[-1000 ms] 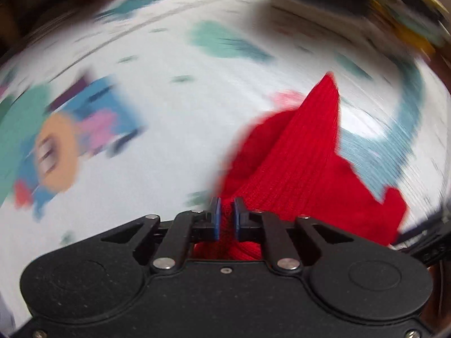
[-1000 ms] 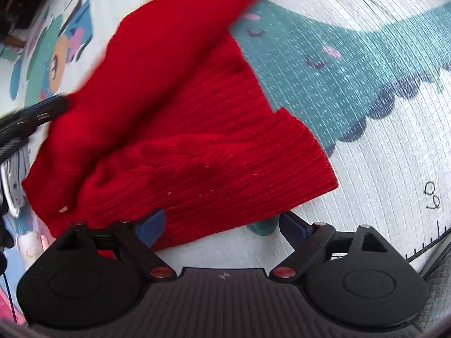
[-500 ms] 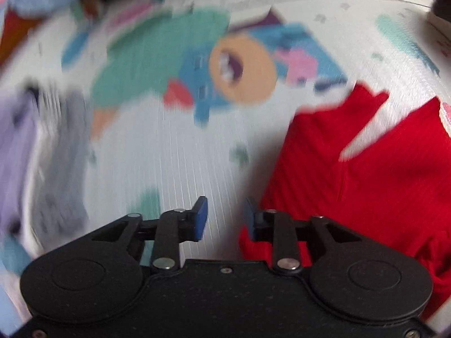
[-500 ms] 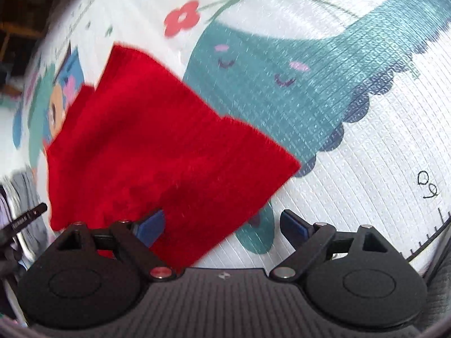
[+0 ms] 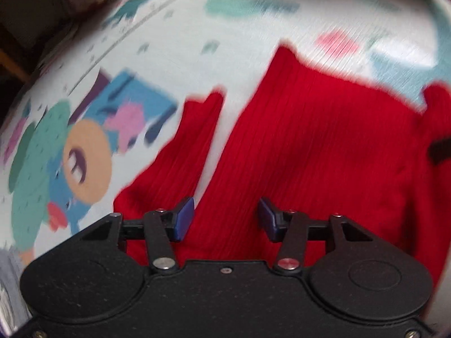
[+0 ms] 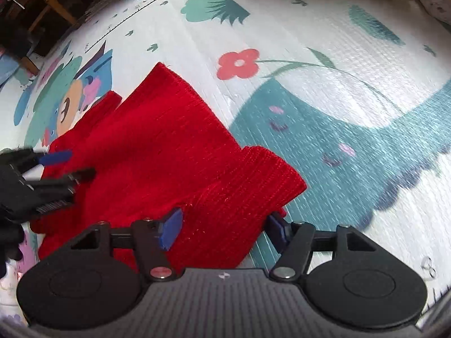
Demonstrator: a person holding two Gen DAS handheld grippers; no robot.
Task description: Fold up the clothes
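Note:
A red knit sweater (image 6: 157, 152) lies spread on the cartoon play mat (image 6: 310, 56), one sleeve (image 5: 186, 146) stretched out at its left side. It fills the middle and right of the left wrist view (image 5: 310, 146). My left gripper (image 5: 227, 218) is open just above the sweater's near edge, holding nothing. It also shows at the left edge of the right wrist view (image 6: 67, 166). My right gripper (image 6: 224, 229) is open over the sweater's near right corner, empty.
The mat has a clown-like figure (image 5: 84, 157) left of the sweater and a teal dinosaur shape (image 6: 352, 146) to the right. Grey cloth (image 5: 8, 276) lies at the far left. Wooden furniture legs (image 6: 42, 14) stand beyond the mat's far edge.
My left gripper let go of the sweater and opened wide. The sweater dropped flat onto the mat. My left gripper swung left, then back over it.

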